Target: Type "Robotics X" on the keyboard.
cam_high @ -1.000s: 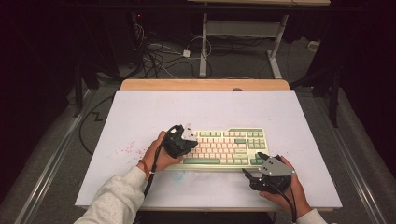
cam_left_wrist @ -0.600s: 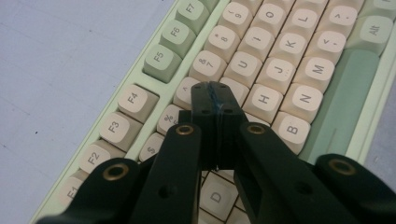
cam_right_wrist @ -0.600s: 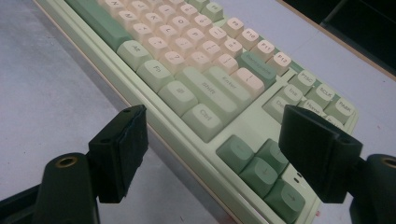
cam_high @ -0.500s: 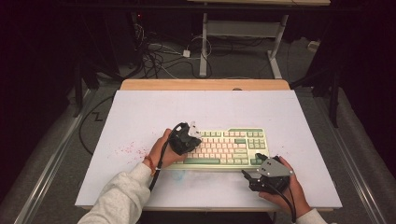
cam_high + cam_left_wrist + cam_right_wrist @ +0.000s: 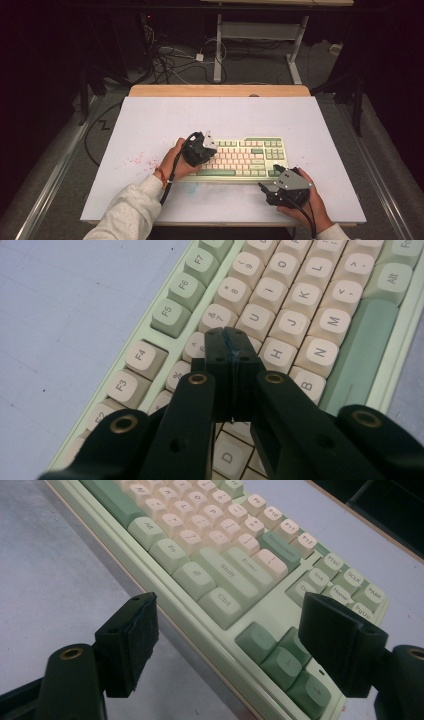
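A pale green keyboard with cream and green keys lies on the white table, right of the middle. My left gripper is over the keyboard's left half. In the left gripper view its jaws are pressed together at the tips, with nothing between them, above the keys near Y and H. My right gripper is at the keyboard's front right corner. Its jaws stand wide open on either side of the Ctrl and arrow keys of the keyboard, touching nothing.
Pink specks mark the table left of the keyboard. A wooden strip runs along the table's far edge. Cables and a desk frame are on the dark floor behind. The table's front edge is just behind both hands.
My left gripper has edged slightly to the right, further over the keys. The right gripper and the keyboard have stayed put.
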`<state>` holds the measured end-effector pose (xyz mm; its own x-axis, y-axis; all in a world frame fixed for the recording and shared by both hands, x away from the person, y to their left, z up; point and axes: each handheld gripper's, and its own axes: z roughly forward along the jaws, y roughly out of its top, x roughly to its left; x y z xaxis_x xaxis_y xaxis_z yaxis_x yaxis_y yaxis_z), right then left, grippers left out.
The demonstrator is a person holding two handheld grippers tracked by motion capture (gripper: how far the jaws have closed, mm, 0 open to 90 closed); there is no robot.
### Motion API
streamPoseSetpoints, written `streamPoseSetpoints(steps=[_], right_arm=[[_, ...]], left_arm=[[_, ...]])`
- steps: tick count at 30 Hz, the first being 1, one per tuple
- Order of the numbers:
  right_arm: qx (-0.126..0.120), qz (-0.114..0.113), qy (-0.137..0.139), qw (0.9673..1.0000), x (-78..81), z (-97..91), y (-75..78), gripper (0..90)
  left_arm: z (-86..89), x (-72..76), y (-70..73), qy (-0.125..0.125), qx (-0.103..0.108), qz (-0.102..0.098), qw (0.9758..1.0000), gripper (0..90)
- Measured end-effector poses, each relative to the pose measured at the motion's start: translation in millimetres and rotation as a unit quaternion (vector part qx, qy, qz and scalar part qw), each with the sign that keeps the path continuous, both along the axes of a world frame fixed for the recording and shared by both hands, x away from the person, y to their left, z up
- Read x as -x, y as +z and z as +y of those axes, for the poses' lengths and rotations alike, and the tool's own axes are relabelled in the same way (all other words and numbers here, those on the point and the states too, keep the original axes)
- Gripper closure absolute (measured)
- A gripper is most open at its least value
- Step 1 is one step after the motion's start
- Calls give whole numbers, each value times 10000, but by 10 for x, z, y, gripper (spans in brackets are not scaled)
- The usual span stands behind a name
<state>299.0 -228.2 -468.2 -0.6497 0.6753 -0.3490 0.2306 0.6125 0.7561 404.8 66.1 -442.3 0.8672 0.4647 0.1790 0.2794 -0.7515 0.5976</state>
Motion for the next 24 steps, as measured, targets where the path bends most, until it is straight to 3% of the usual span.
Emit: streamPoseSetpoints(steps=[14, 19, 22, 24], right_arm=[[8, -3, -5, 10000, 0, -3, 3, 243], [-6, -28, -9, 10000, 3, -13, 15, 244], [-13, -35, -23, 10000, -1, -22, 21, 244], [-16, -40, -27, 10000, -1, -24, 24, 244]], left_arm=[[142, 47, 100, 106, 324, -192, 9992, 763], [167, 83, 117, 57, 430, -225, 9988, 622], [179, 101, 126, 184, 456, -336, 9982, 508], [190, 115, 133, 242, 481, -410, 9977, 481]])
